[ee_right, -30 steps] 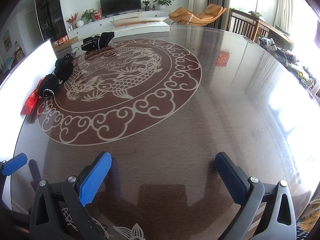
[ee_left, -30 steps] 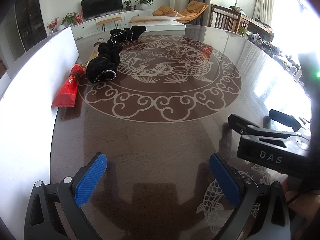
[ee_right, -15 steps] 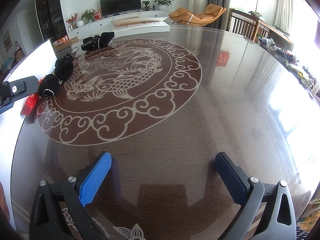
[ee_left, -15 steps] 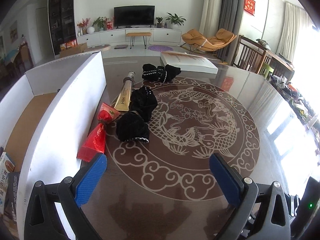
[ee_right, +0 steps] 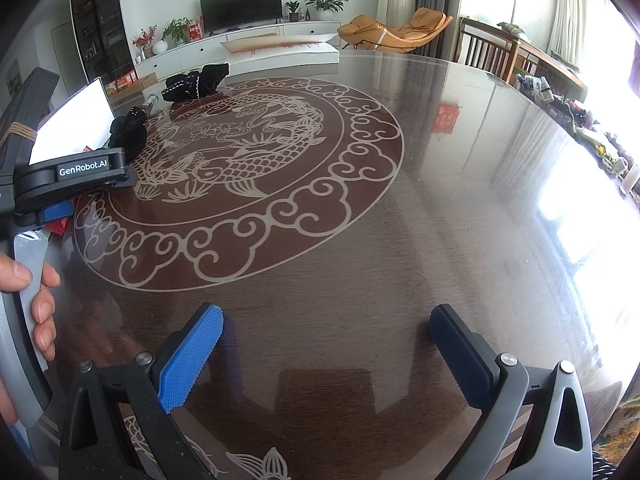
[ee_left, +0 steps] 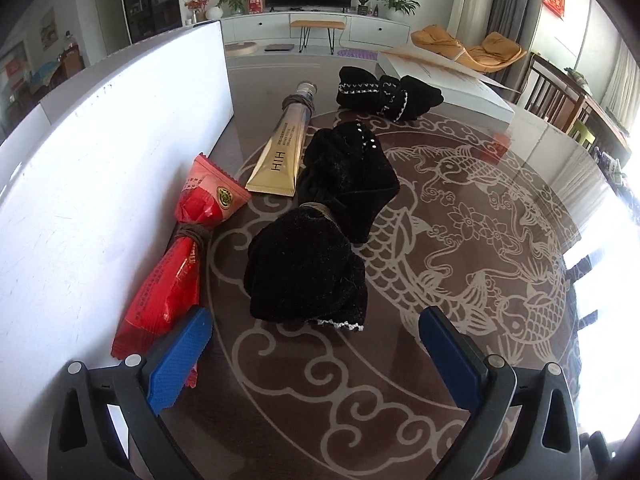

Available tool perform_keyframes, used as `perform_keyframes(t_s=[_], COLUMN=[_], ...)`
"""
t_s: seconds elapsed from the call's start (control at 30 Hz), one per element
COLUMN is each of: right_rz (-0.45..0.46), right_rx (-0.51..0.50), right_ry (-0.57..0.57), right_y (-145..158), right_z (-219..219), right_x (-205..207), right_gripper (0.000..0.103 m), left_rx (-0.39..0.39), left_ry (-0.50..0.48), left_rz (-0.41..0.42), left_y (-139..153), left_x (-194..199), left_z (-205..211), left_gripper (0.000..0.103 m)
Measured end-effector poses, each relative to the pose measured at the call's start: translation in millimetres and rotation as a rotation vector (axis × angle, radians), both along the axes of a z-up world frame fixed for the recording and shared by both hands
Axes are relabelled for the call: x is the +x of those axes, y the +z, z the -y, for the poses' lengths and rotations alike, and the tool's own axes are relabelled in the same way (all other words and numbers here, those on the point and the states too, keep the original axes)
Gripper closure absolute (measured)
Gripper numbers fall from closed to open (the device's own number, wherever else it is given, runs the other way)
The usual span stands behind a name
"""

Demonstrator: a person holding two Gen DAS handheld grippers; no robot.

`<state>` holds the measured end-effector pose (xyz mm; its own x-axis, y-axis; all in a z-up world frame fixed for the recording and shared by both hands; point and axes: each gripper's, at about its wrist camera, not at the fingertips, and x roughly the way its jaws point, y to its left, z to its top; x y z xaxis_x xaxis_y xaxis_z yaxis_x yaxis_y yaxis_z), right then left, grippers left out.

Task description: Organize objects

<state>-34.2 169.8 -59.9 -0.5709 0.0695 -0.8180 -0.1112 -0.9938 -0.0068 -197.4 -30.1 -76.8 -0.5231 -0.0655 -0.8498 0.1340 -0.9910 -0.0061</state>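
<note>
The left gripper (ee_left: pixel 316 354) has its jaws spread wide with nothing between them, hovering low over a dark round table (ee_left: pixel 460 264) patterned with pale fish and cloud swirls. Just ahead of the jaws, roughly centred between them, lies a black velvet bundle (ee_left: pixel 316 248) tied at its middle with twine. The left blue pad (ee_left: pixel 180 364) sits over the near end of a red snack packet (ee_left: pixel 180 256), also bound with twine, which lies along a white box wall (ee_left: pixel 100 184); whether pad and packet touch cannot be told. Beyond these, a gold tube (ee_left: pixel 284 152) points away, and farther off rests a second black bundle (ee_left: pixel 388 94) with white trim, near a flat white box (ee_left: pixel 452 84).

The right gripper (ee_right: pixel 326 354) is also wide open and empty, above bare table (ee_right: pixel 440 220). Left of its jaws, a hand (ee_right: pixel 34 304) holds the other gripper's handle. The bundles lie well ahead, to the left.
</note>
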Motion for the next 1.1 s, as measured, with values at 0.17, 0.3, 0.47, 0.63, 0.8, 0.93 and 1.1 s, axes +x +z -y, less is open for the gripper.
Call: perform_keyframes(t_s=[0.17, 0.3, 0.47, 0.63, 0.8, 0.93, 1.1], right_rz=[0.000, 0.000, 0.000, 0.000, 0.000, 0.000, 0.000], right_rx=[0.000, 0.000, -0.001, -0.001, -0.001, -0.001, -0.001], right_ry=[0.000, 0.000, 0.001, 0.000, 0.000, 0.000, 0.000], right_y=[0, 0, 0, 0, 0, -1, -1], right_z=[0, 0, 0, 0, 0, 0, 0], right_x=[0, 0, 0, 1, 1, 1, 0], right_gripper=[0.000, 0.000, 0.000, 0.000, 0.000, 0.000, 0.000], left_rx=[0.017, 0.062, 0.191, 0.202, 0.157, 0.130, 0.071], left_ry=[-0.170, -0.314, -0.378, -0.321, -0.281, -0.278, -0.311], left_rz=[-0.005, -0.010, 0.007, -0.052, -0.091, -0.105, -0.119], left_y=[3, 6, 18, 43, 50, 48, 43], left_x=[4, 17, 34, 64, 91, 110, 133], left_z=[-35, -68, -87, -72, -50, -42, -43], left_gripper=[0.000, 0.000, 0.000, 0.000, 0.000, 0.000, 0.000])
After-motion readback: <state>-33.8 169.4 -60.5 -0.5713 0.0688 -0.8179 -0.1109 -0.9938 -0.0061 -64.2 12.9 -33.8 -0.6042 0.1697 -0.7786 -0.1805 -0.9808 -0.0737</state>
